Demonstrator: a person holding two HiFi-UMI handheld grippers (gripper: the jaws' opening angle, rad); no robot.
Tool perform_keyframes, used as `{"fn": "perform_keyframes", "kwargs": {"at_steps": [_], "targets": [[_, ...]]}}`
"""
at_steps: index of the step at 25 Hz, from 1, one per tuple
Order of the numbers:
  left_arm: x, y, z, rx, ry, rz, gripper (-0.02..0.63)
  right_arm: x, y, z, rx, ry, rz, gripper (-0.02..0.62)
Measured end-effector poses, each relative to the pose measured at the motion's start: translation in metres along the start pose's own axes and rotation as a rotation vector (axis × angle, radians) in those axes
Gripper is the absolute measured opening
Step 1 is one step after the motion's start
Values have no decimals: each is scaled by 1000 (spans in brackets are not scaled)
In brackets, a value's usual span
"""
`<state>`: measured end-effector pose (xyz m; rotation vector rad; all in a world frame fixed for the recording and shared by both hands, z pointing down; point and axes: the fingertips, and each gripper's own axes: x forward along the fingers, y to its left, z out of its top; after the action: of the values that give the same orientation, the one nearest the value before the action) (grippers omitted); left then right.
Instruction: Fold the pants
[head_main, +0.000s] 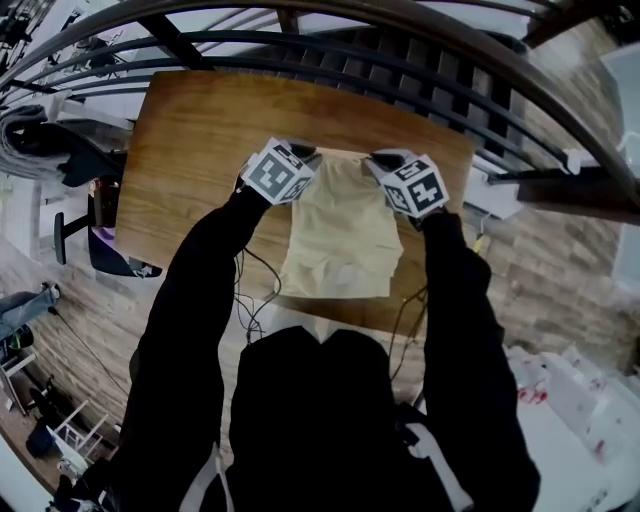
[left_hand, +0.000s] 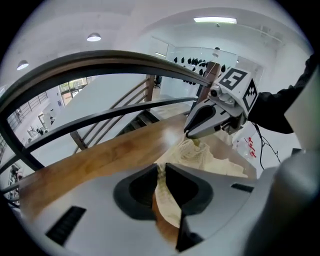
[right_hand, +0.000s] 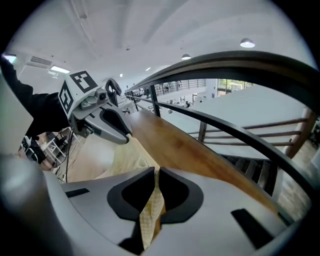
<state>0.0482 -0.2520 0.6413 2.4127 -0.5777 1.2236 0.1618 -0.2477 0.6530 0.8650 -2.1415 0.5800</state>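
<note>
Over the surface, left claw and right claw each clamp a far corner of the pants lying there, starting a fold; next, likely, carry that edge evenly to the near hem.

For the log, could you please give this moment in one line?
left gripper: shut on cream pants | right gripper: shut on cream pants
</note>
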Motion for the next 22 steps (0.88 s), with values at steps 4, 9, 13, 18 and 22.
{"fn": "perform_keyframes", "kwargs": {"at_steps": [4,9,13,18,22], "targets": [[-17,-15,-2,36,9,-1,52,-18,20,0,-39,14,23,29],[-39,-42,-6,95,27,-18,52,-41,40,-4,-90,34,20,29],[-62,-62,-12,139,39,-28,52,-62,60,-6,-135,45,36,29],[-84,-94,-27,190,48,-42,52,-88,96,-16,-178,65,77,29],[-98,-119,-34,207,23,-26,52,-100,124,-30,-216,83,94,29]]}}
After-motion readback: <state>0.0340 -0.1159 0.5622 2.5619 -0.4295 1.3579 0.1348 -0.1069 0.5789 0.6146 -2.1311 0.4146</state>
